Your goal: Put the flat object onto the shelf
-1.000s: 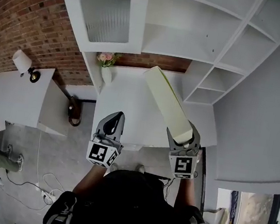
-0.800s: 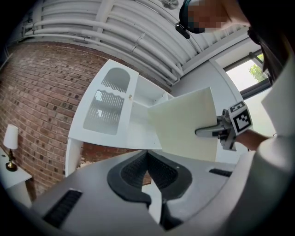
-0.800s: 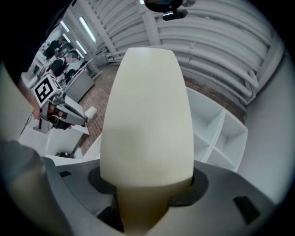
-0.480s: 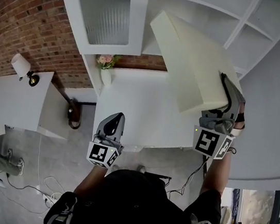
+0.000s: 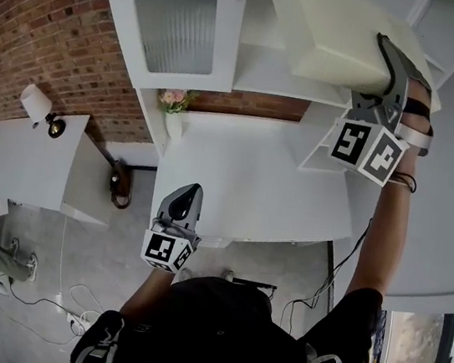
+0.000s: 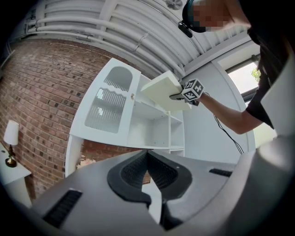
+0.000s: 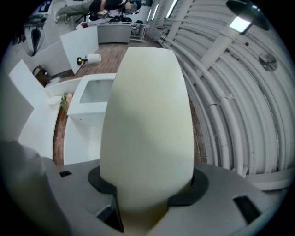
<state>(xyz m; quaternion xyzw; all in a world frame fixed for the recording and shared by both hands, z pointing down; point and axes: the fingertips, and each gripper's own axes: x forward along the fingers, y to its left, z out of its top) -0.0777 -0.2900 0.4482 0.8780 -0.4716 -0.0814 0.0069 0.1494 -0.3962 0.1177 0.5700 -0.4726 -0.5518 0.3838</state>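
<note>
Wall [image 5: 41, 13]: red brick, left side.
Side table [image 5: 18, 166]: white, small lamp [image 5: 36, 100] on top.
Floor [image 5: 108, 243]: grey.
Window [image 5: 417, 353]: lower right, daylight.

R arm stretched high, elbow straight (forearm bare). Its grey two-jaw claw [image 5: 383, 63] is clamped on a cream flat foam slab [image 5: 334, 28]. L grey claw [image 5: 186, 197] is held low near the torso, jaws together w/ nothing between.

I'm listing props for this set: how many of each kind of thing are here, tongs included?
Tongs: 2, the left tongs and the right tongs
Foam slab: 1
Tables: 2, the desk and the side table
Shelf unit: 1
Lamp: 1
Flower vase: 1
Total: 8
</note>
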